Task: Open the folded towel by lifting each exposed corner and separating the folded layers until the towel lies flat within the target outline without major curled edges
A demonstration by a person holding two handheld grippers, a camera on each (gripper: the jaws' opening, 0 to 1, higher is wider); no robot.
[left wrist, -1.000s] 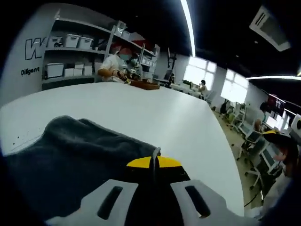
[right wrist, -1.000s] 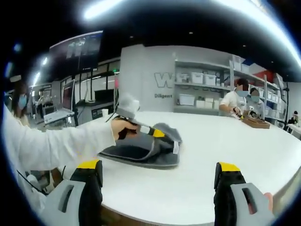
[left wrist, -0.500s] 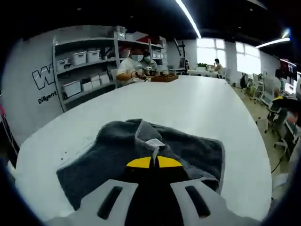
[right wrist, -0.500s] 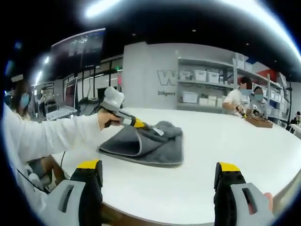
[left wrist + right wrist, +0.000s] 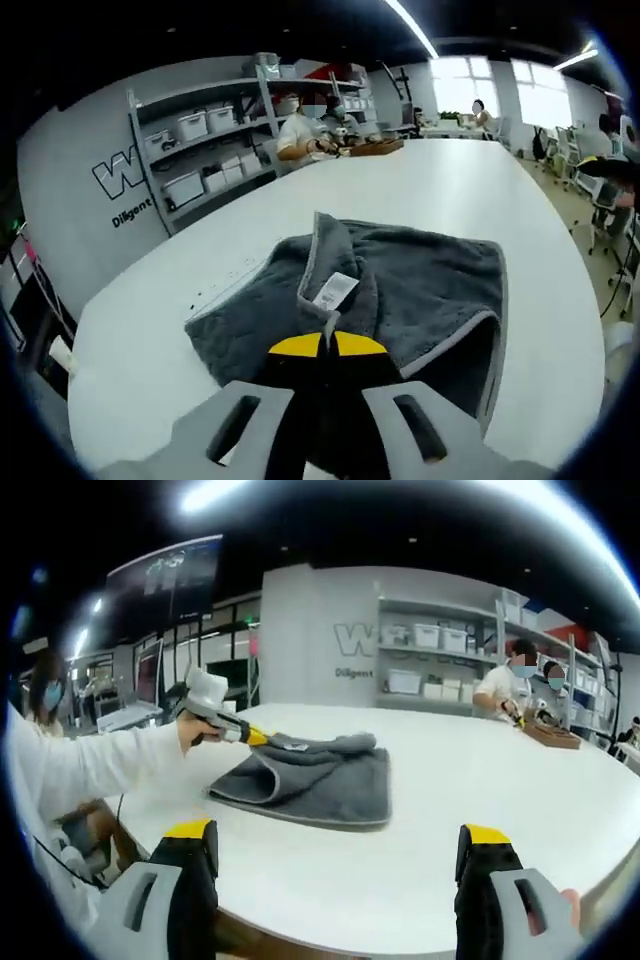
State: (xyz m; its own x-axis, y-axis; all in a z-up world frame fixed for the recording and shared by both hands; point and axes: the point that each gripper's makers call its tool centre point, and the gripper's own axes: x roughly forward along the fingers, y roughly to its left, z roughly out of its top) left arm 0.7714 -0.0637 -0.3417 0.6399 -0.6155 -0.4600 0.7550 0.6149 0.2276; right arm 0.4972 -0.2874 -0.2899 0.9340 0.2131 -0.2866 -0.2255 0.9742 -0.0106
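A dark grey towel (image 5: pixel 430 285) with a pale hem lies partly folded on the white table (image 5: pixel 480 190). My left gripper (image 5: pixel 326 345) is shut on a lifted edge of the towel's upper layer, just below its white label (image 5: pixel 335 290). In the right gripper view the same towel (image 5: pixel 320 780) sits mid-table, and the left gripper (image 5: pixel 250 737), held by a hand in a white sleeve (image 5: pixel 90 775), pinches the towel's near left edge. My right gripper (image 5: pixel 338 845) is open, well short of the towel, with nothing between its fingers.
Shelves with white bins (image 5: pixel 425 655) line the far wall. Two people work at a wooden tray (image 5: pixel 545 738) on the table's far end. Bare tabletop (image 5: pixel 480 780) stretches right of the towel. Another person (image 5: pixel 45 695) stands at the left.
The left gripper has drawn the held layer back and to the left, off the middle of the towel, so more of the towel lies spread. The right gripper has stayed in place.
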